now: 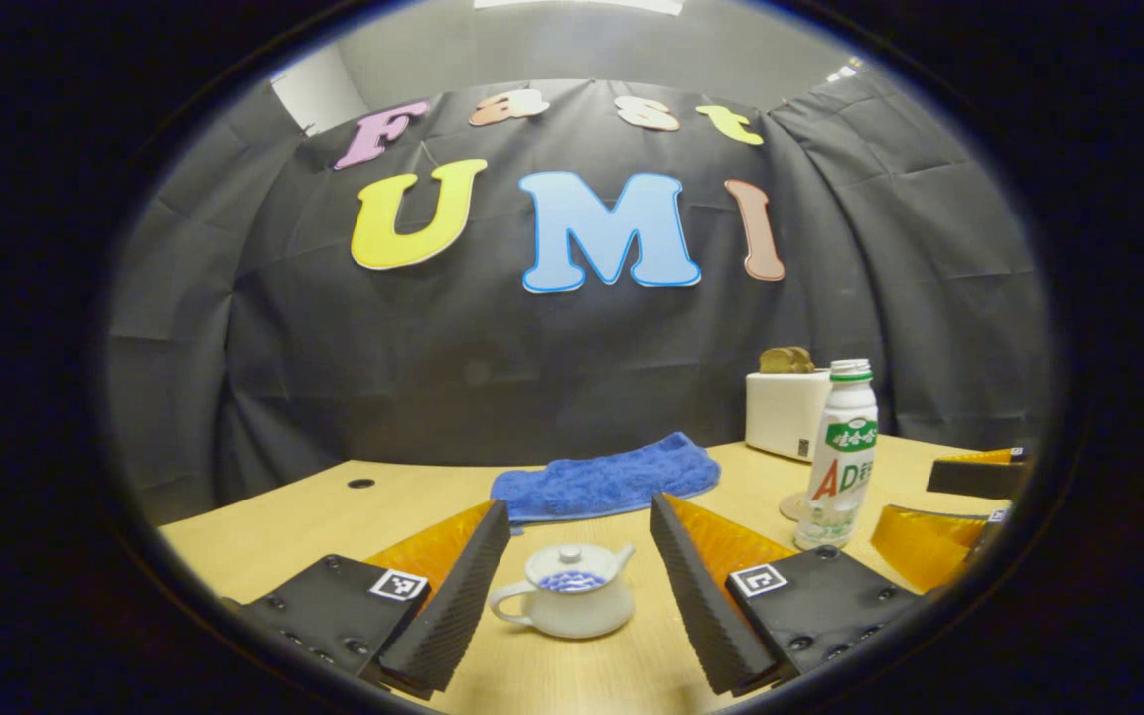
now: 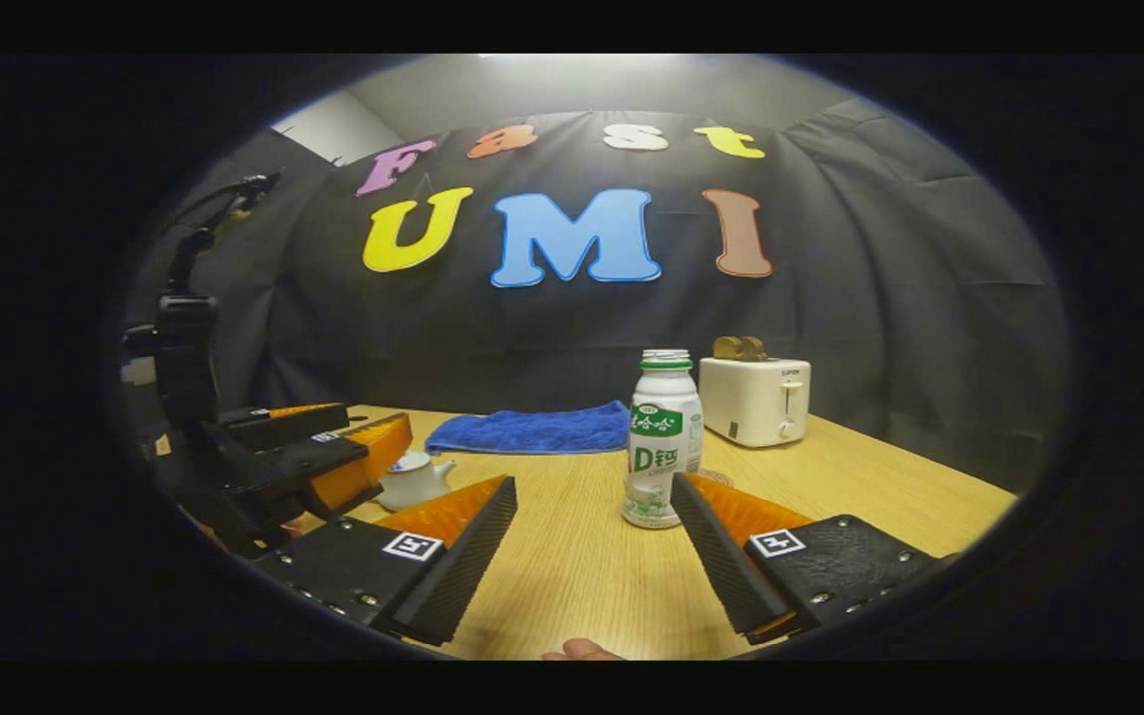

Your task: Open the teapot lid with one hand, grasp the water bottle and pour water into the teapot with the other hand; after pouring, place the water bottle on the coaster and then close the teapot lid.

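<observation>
Left gripper view: my left gripper (image 1: 572, 596) has its jaws spread wide, nothing pinched. Teapot (image 1: 564, 591) sits on the table (image 1: 264, 526) between the fingers, touching neither, lid (image 1: 570, 564) on, spout toward 1 o'clock, handle toward 9. Finger bases cut off at the lower edge. Water bottle (image 1: 842, 455) upright at 2 o'clock, cap off as far as I can tell. A round disc (image 1: 792, 506) pokes out from behind the bottle base, mostly hidden; could be the coaster, can't confirm. Blue cloth (image 1: 607, 479) at 12, past the teapot. Toaster (image 1: 784, 412) at the back, partly hidden by the bottle, bread (image 1: 786, 359) sticking out of its slots.

Right gripper view: my right gripper (image 2: 597, 551) also spread, empty. Bottle stands just beyond the fingertips at 12 to 1 o'clock, apart from both. A fingertip (image 2: 582, 650) shows at 6, cut off by the edge. Left gripper at 9 o'clock covers most of the teapot; spout and part of the body show.
</observation>
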Available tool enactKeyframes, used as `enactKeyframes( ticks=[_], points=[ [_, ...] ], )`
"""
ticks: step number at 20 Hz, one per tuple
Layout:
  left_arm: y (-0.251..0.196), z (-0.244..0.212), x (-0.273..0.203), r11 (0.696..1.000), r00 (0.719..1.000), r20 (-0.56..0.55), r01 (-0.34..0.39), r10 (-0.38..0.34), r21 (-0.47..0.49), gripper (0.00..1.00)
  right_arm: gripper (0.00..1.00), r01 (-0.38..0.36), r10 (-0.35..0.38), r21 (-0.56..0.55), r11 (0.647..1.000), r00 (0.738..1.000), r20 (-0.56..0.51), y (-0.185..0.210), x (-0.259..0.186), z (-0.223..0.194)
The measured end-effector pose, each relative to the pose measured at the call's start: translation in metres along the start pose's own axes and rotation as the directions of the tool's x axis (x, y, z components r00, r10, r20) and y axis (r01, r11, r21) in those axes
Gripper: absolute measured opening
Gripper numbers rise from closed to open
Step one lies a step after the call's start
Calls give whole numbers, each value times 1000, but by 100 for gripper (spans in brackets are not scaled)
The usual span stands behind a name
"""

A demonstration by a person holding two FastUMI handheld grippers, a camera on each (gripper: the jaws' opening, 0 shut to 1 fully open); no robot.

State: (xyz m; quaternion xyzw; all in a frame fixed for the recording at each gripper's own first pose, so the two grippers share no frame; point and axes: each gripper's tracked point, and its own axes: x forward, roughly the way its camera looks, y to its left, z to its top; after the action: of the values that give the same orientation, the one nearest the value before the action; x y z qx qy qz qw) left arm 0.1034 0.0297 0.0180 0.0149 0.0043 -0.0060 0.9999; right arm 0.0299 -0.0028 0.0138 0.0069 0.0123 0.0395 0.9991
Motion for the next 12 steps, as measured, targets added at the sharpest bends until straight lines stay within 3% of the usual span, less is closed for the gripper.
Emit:
enactKeyframes(
  ticks=[9,12],
  points=[
    [11,-43,45,1000,990,-140,-16,13,-18,98,96,3,-3,11,1000,1000,11,-6,0,7],
    [14,-41,51,1000,991,-131,-21,23,11,98,96,3,-3,12,1000,1000,5,-7,0,5]
  ],
)
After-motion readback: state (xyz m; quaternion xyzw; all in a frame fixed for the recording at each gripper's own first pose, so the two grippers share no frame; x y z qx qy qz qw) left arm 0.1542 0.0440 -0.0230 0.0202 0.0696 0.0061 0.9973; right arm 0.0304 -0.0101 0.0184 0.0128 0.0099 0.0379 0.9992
